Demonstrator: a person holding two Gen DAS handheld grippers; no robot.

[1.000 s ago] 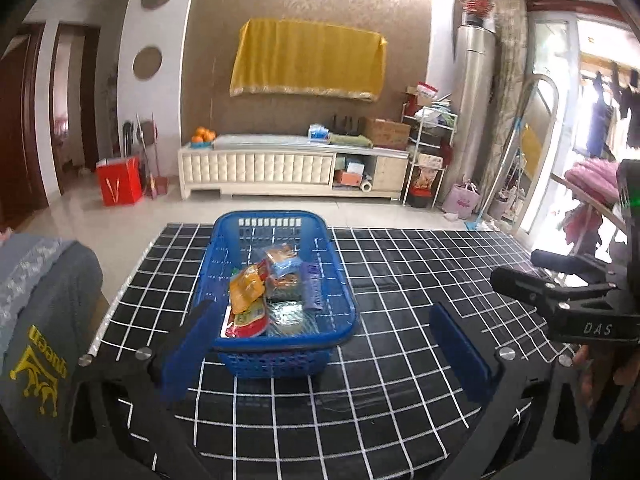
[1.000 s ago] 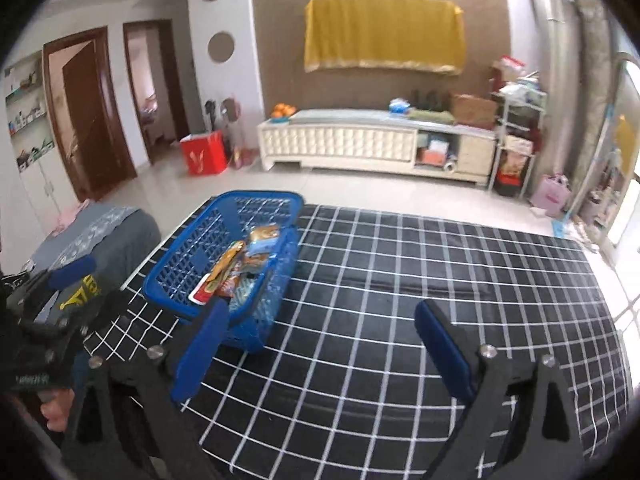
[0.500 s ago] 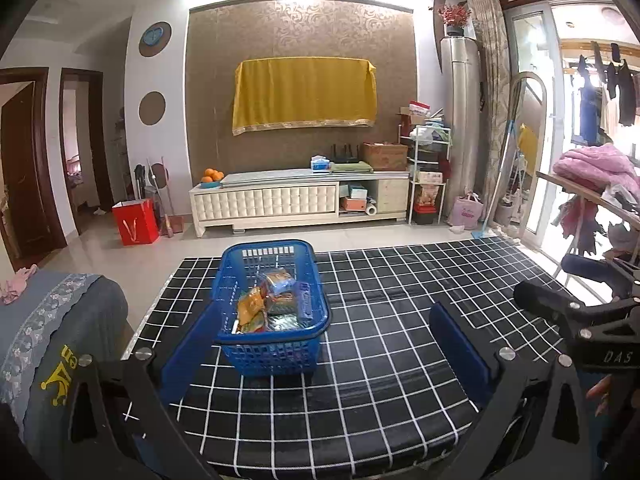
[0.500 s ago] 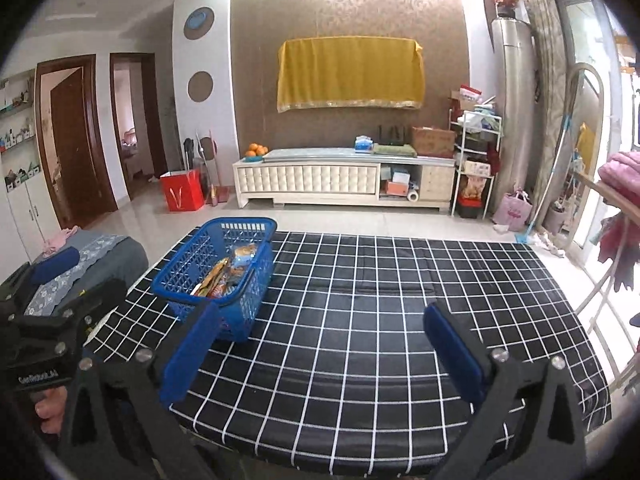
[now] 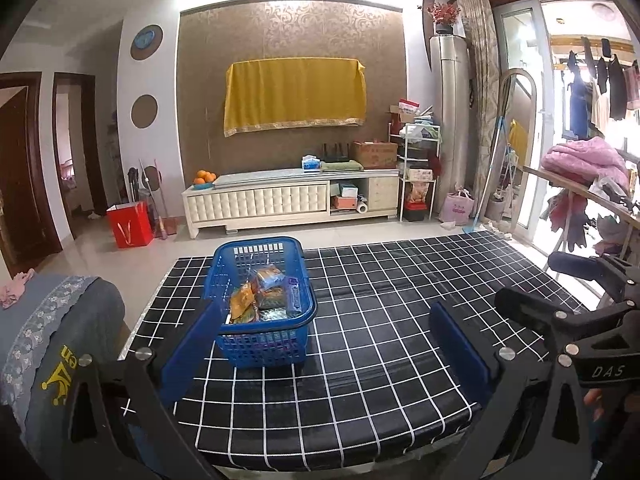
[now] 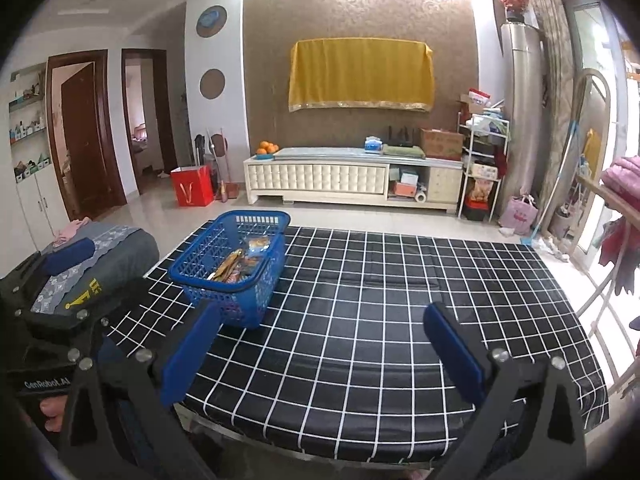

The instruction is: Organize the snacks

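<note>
A blue plastic basket (image 5: 262, 336) stands on the left part of a table with a black checked cloth (image 5: 380, 340). It holds several snack packets (image 5: 266, 296). It also shows in the right wrist view (image 6: 240, 276) with the snack packets (image 6: 236, 266) inside. My left gripper (image 5: 326, 344) is open and empty, back from the basket near the table's front edge. My right gripper (image 6: 320, 348) is open and empty, to the right of the basket above the front of the cloth (image 6: 380, 320).
A grey cushioned seat (image 5: 52, 344) stands left of the table. A white low cabinet (image 5: 288, 202) runs along the far wall, with a red bag (image 5: 130, 226) on the floor. A drying rack with clothes (image 5: 588, 184) stands at the right.
Both grippers have pulled back and up from the table, so the basket looks smaller and farther away. Both have stayed open and empty.
</note>
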